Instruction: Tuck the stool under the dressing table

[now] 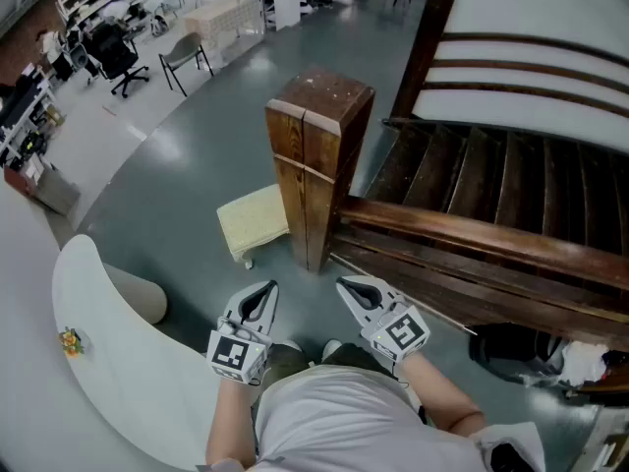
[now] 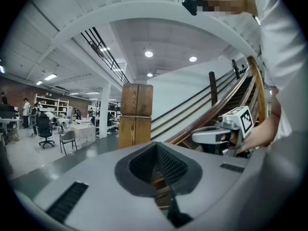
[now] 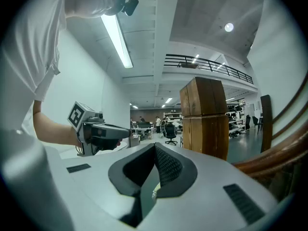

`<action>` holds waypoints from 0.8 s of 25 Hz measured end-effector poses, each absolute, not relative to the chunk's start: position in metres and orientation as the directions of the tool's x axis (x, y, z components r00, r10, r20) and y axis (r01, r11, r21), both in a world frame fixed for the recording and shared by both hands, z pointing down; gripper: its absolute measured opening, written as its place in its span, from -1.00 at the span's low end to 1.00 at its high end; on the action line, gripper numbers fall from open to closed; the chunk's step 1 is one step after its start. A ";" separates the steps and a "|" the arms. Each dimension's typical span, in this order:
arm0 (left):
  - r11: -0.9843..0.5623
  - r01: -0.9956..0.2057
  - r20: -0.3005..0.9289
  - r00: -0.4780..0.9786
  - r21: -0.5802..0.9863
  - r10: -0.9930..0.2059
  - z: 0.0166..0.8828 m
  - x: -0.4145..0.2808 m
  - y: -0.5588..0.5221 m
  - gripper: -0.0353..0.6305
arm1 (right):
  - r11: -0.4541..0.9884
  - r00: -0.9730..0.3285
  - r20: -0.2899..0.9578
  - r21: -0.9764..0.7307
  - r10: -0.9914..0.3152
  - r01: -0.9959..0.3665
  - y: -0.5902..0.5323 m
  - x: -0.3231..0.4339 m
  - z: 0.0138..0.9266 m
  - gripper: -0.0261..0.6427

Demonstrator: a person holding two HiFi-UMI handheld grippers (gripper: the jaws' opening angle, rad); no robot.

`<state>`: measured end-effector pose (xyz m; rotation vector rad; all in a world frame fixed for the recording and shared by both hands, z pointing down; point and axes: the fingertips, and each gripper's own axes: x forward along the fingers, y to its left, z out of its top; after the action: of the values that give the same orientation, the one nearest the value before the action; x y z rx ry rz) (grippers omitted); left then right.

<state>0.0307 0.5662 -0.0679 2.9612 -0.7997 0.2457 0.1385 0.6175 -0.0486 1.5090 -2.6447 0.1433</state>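
A small cream cushioned stool (image 1: 254,221) stands on the grey floor, right beside the base of a wooden newel post (image 1: 316,165). A white curved table top (image 1: 108,362) lies at the lower left. My left gripper (image 1: 261,293) and right gripper (image 1: 352,288) hover side by side near my body, short of the stool, both shut and empty. In the left gripper view the shut jaws (image 2: 161,177) point at the post (image 2: 136,114). The right gripper's own view also shows shut jaws (image 3: 149,186), with the post (image 3: 204,114) ahead.
A dark wooden staircase (image 1: 491,195) with a thick handrail (image 1: 472,239) fills the right. A small orange object (image 1: 69,341) sits on the white table. A black bag (image 1: 516,352) lies at lower right. Office chairs (image 1: 187,57) and desks stand far back left.
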 end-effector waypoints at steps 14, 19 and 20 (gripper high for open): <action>-0.839 -0.533 0.172 0.841 0.111 -0.512 -0.054 -0.037 0.523 -0.90 | 0.520 -0.524 0.150 -0.065 -0.839 -0.852 0.564 0.089 -0.046 -0.90; -0.835 -0.537 0.194 0.838 0.122 -0.510 -0.038 -0.066 0.501 -0.89 | 0.541 -0.535 0.188 -0.024 -0.824 -0.841 0.539 0.059 -0.036 -0.90; -0.832 -0.541 0.198 0.835 0.126 -0.513 -0.035 -0.069 0.495 -0.89 | 0.543 -0.535 0.197 -0.014 -0.821 -0.839 0.534 0.056 -0.034 -0.90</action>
<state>-0.0688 0.4948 -0.0354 2.8380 -0.8222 0.2316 0.0556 0.5335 -0.0343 1.4170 -2.6099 0.1597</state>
